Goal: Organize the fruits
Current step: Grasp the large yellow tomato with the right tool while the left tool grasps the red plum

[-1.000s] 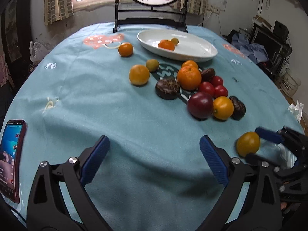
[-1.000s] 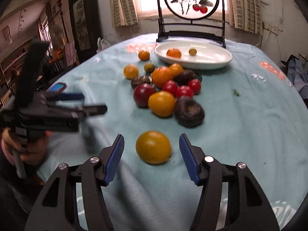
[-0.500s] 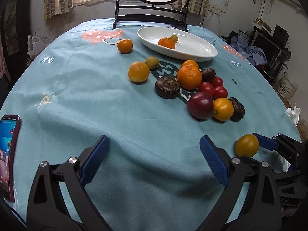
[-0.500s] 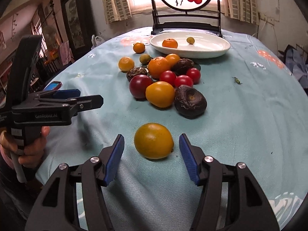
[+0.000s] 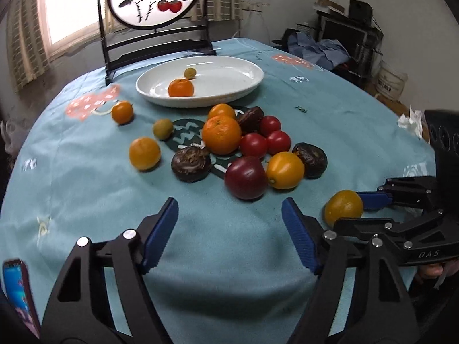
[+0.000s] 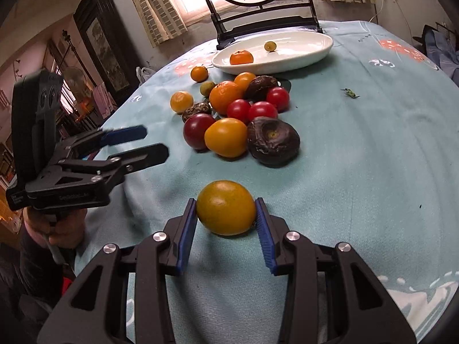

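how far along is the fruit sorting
Early. Done: an orange and a small green fruit lie in the white dish. In hand: the right gripper is closing around a yellow-orange fruit on the cloth. Left: the cluster by the dark red fruit. The left gripper holds nothing.

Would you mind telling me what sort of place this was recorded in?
Most likely a lived-in home dining room: a clothed table with a plate of fruit, a carved chair by a curtained window.

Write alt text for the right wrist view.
The right gripper, jaws closing, has its blue pads against a yellow-orange fruit on a teal tablecloth. Beyond lie clustered fruits and a white dish; the left gripper hovers left.
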Demonstrator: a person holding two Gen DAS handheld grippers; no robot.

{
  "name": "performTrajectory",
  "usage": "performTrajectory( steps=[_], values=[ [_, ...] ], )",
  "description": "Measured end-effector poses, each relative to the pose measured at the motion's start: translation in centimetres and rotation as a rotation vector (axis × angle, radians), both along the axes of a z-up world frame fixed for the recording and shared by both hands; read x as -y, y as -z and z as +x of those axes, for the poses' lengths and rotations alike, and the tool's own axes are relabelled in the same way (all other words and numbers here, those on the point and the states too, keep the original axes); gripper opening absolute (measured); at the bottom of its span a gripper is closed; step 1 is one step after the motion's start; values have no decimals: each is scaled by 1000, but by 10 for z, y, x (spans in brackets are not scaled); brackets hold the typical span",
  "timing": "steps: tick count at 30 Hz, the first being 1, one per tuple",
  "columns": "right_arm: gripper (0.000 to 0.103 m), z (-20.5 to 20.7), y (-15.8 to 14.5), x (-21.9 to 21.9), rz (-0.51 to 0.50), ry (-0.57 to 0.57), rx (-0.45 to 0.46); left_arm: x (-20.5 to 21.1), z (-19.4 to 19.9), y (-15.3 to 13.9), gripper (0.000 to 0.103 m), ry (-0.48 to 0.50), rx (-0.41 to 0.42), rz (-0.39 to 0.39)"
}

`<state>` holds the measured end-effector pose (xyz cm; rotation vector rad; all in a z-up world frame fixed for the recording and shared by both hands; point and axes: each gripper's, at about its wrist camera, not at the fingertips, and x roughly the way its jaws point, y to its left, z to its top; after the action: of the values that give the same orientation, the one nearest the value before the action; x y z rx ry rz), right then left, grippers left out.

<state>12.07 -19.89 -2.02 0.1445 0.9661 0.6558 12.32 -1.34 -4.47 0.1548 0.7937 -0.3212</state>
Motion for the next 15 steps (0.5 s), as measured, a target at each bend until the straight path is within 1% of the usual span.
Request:
performTrajectory(
  steps=[1,2,4,6,7,9,15],
  values=[
    [41,0,0,0,-1,-1,1,5,4,1,71,32,3,32],
    [41,0,0,0,0,-2,0,7,8,1,69,57,-3,40],
    [41,1,1,1,9,-2,-6,10,16,4,67,103,-30,33],
    [41,2,1,2,16,-2,-12,12,25,8,57,137,-54,28],
    [41,2,1,3,18,-3,-13,13,30,9,55,147,-63,24],
    [41,2,1,3,20,-4,-15,13,40,12,49,155,-84,16],
    [41,4,2,5,36,-12,-28,16,53,15,47,185,-95,-6]
  ],
)
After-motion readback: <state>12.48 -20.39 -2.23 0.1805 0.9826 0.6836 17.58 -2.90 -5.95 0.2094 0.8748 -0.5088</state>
